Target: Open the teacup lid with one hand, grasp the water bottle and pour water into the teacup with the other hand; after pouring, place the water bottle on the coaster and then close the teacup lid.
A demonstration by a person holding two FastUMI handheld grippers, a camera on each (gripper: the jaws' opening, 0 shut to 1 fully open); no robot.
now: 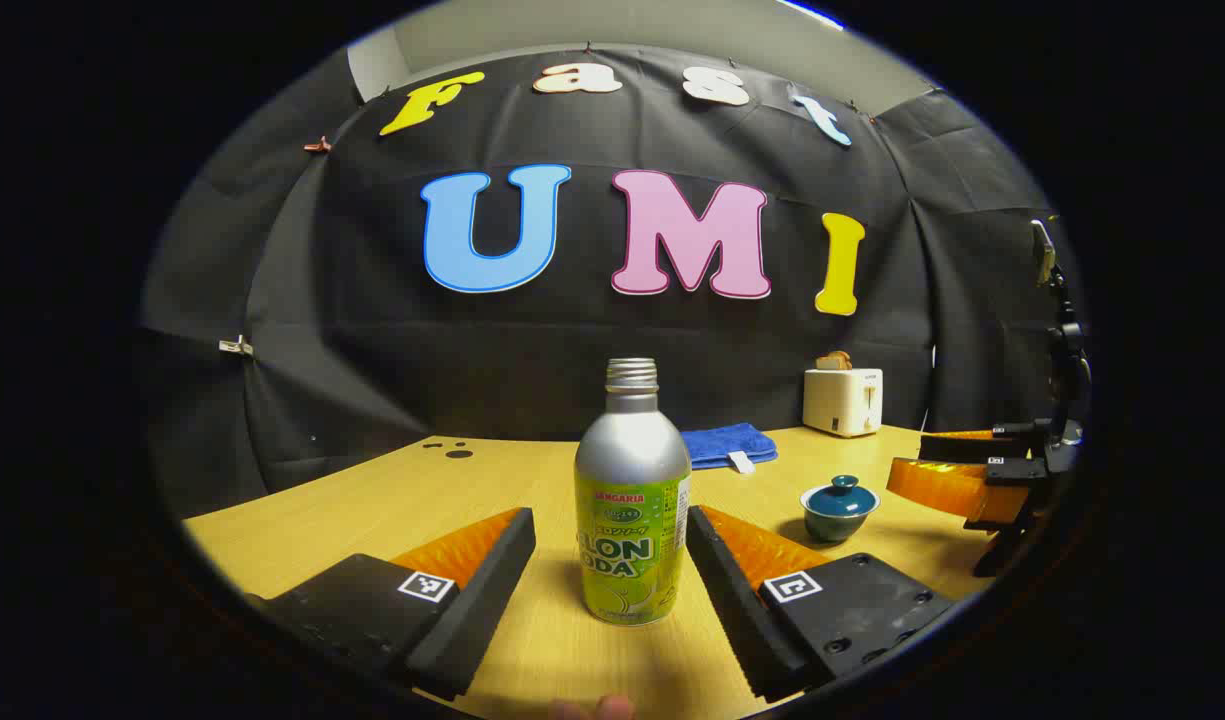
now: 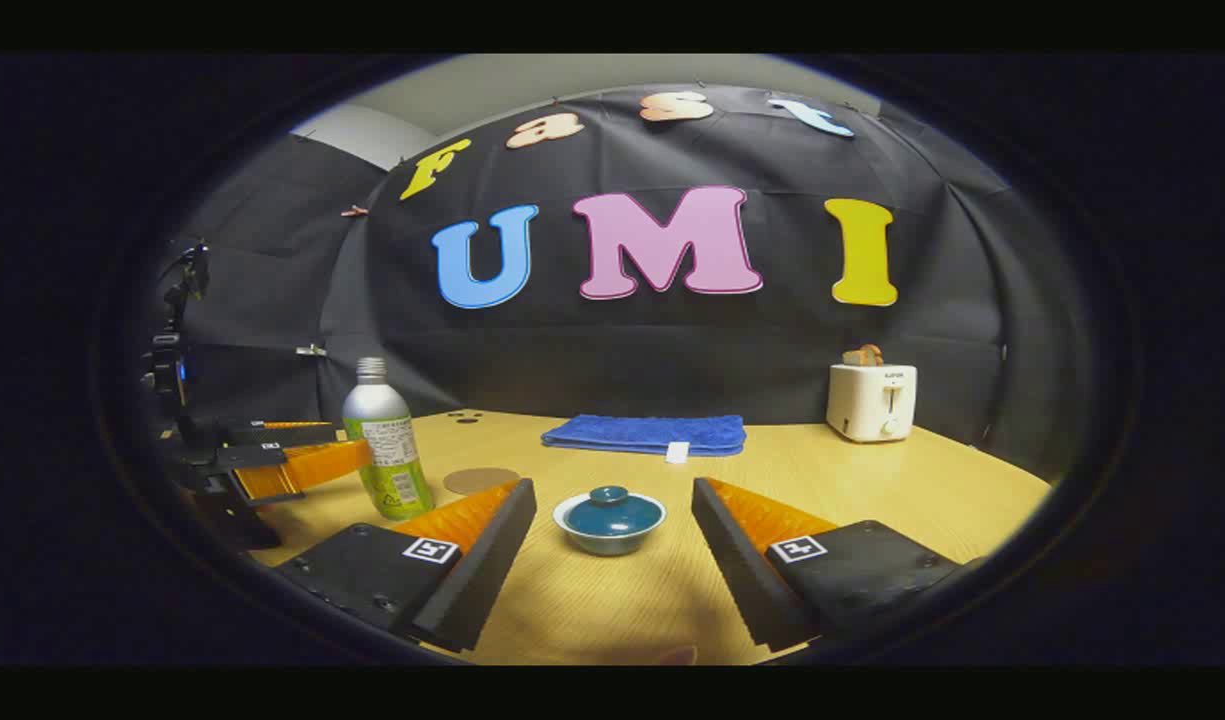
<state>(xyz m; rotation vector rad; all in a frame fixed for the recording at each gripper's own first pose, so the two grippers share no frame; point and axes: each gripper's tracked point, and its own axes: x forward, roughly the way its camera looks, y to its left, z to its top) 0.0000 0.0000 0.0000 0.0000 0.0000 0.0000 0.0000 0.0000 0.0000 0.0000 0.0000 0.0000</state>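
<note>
A silver bottle with a green label (image 1: 632,500) stands upright and uncapped on the wooden table, between the fingers of my left gripper (image 1: 610,530), which is open with a gap on each side. The dark teal teacup with its lid on (image 1: 839,507) sits to the right of it. In the right gripper view the lidded teacup (image 2: 610,519) lies just ahead of my open right gripper (image 2: 612,500), centred between the fingertips but beyond them. The bottle (image 2: 385,442) stands at the left with the left gripper (image 2: 322,455) around it. A round brown coaster (image 2: 481,480) lies behind it.
A folded blue towel (image 2: 644,433) lies at the back of the table (image 2: 872,480). A white toaster (image 2: 871,400) with bread in it stands at the back right. The black cloth wall closes the far side. The right gripper (image 1: 962,470) shows at the right edge of the left gripper view.
</note>
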